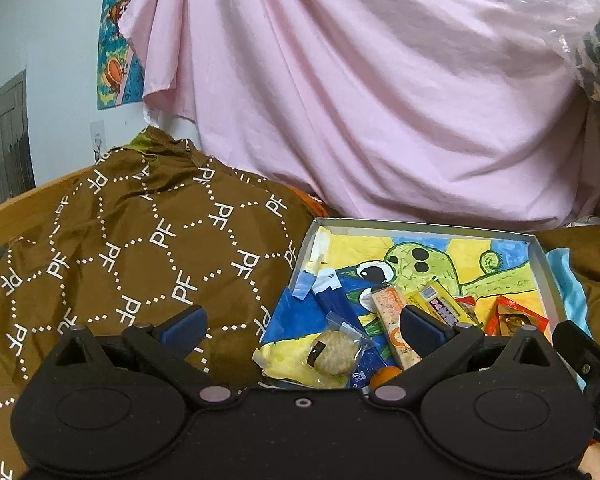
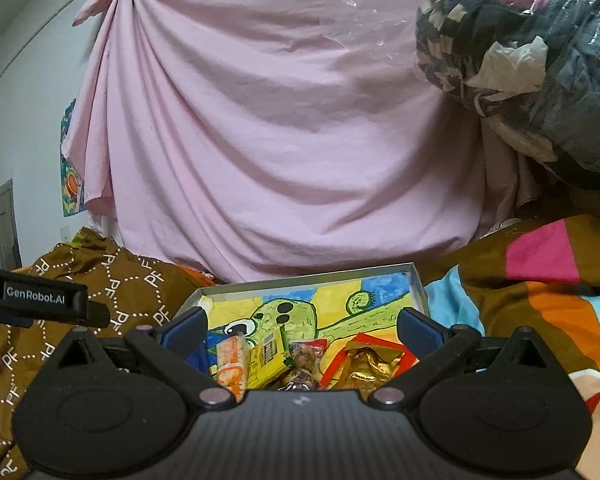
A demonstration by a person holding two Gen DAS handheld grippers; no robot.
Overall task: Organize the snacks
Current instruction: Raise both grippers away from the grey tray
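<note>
Pink cloth [image 1: 360, 100] is draped across the background, above brown patterned fabric [image 1: 140, 248] that covers the bed. Both tongs are held spread apart, with nothing gripped: the left tongs [image 1: 302, 326] over the near left part of a shallow box [image 1: 420, 227], the right tongs [image 2: 302, 330] over its near end. Snacks are seen inside the box: a wrapped cookie [image 1: 334, 352], an orange bar [image 2: 231, 364], a yellow packet [image 2: 268, 354] and a gold-and-red packet [image 2: 366, 364].
</note>
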